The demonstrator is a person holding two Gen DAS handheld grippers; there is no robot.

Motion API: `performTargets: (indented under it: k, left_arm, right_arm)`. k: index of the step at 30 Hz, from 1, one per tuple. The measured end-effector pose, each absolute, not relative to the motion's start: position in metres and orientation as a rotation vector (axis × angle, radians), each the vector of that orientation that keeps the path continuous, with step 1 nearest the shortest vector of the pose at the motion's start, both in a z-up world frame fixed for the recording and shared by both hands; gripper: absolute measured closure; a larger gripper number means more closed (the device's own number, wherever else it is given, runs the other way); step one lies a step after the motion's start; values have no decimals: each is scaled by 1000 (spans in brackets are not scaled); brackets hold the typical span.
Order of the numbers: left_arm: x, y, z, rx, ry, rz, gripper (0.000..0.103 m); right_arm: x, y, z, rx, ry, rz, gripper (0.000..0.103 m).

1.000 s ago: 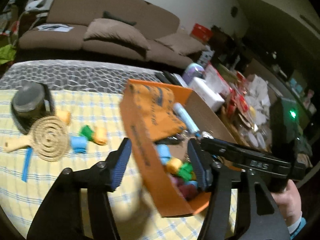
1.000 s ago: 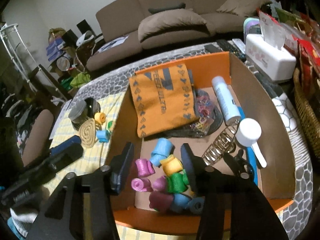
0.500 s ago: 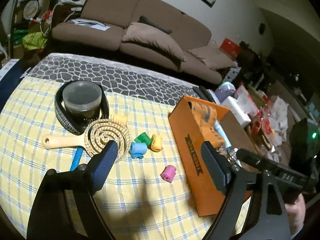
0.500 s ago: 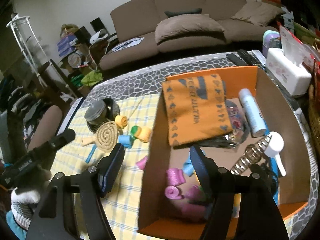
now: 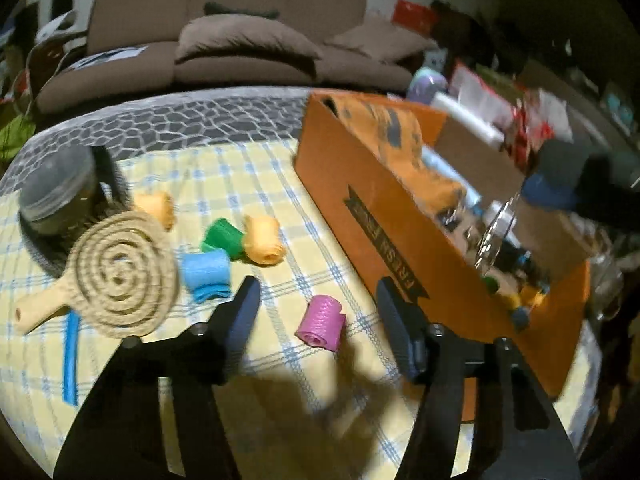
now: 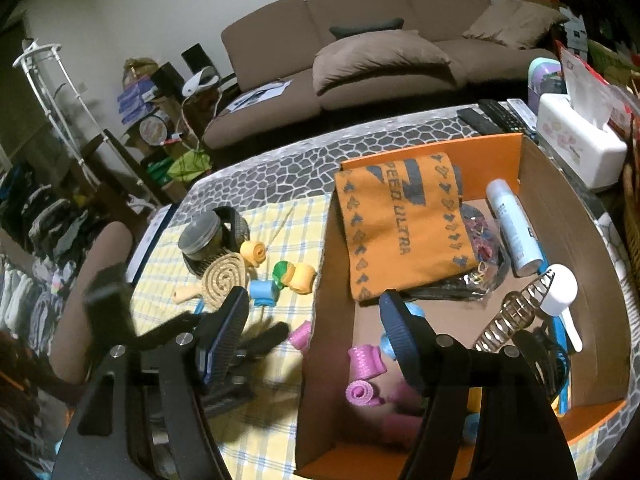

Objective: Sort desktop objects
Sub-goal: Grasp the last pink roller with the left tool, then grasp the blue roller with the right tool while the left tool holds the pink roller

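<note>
I take the orange box (image 5: 384,216) as my landmark. My left claw (image 5: 316,312) hangs over the checked surface (image 5: 276,160) just left of the box's near long wall, jaws apart and lately narrowing, with the pink roll (image 5: 321,322) lying between them on the cloth, untouched by either pad as far as I can see. Farther left of the box sit a yellow roll (image 5: 262,240), a green roll (image 5: 222,238) and a blue roll (image 5: 206,274) in a tight cluster, then a spiral wooden brush (image 5: 120,278) and a lidded jar (image 5: 56,192).

My right claw (image 6: 314,334) hovers astride the box's left wall (image 6: 320,292), jaws wide and holding nothing; one finger is over the cloth, the other over the interior. Inside the box (image 6: 560,248) I see pink rolls (image 6: 366,362), an orange cloth (image 6: 400,228), a white spray can (image 6: 514,232) and a metal hair clip (image 6: 512,320). The left claw (image 6: 260,340) shows blurred, left of the box.
</note>
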State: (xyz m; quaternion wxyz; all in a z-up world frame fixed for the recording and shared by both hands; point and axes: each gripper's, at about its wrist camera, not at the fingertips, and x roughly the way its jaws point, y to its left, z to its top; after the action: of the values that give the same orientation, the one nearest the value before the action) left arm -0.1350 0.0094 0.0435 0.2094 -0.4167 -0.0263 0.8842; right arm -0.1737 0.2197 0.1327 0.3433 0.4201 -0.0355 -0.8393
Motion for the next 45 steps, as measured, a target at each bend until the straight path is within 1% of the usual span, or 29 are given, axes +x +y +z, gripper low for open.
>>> performTargets:
  k: [3,4,6,7,9,11,13,18,25,31,40,45]
  left_arm:
    - [-140,22,33,-1162,-30,2450,58]
    - [-141,25,30,-1163,-17,2446,59]
    - [-143,31,23,-1182,1,2432,67]
    - [-145,34,20,-1198,12,2427,69]
    - [-147,37,14,-1224,26,2413,79]
    - [-146,36,12,-1225,11,2401,79]
    - [-147,30,13,-1240,-36,2389,83]
    - [-144,10,24,-1248,-109,2405,84]
    - [-126,-47,73,-1186,-210,2503,84]
    - [-100,-102,102,-1150,-303,2596,83]
    - [-79,-156,114,-1115,-432,2657,83]
    - [-82,-173,112,-1113,-485,2660,83]
  right_arm:
    - [-175,223,132,1096,-97,-2183,33]
    - [-175,224,131,1098,-97,-2184,33]
    - [-176,226,130,1100,-99,-2184,33]
    - [-176,227,130,1101,-99,-2186,33]
    - [-177,227,129,1104,-94,-2185,33]
    - [-178,226,129,1108,-91,-2186,33]
    - [-178,225,128,1110,-97,-2186,33]
    - [-174,218,132,1098,-92,-2177,33]
    - [-167,193,137,1073,-106,-2134,33]
    - [-156,152,130,1069,-56,-2079,34]
    - [-155,102,93,1138,-18,-2043,44]
    - [-166,86,70,1180,-3,-2077,60]
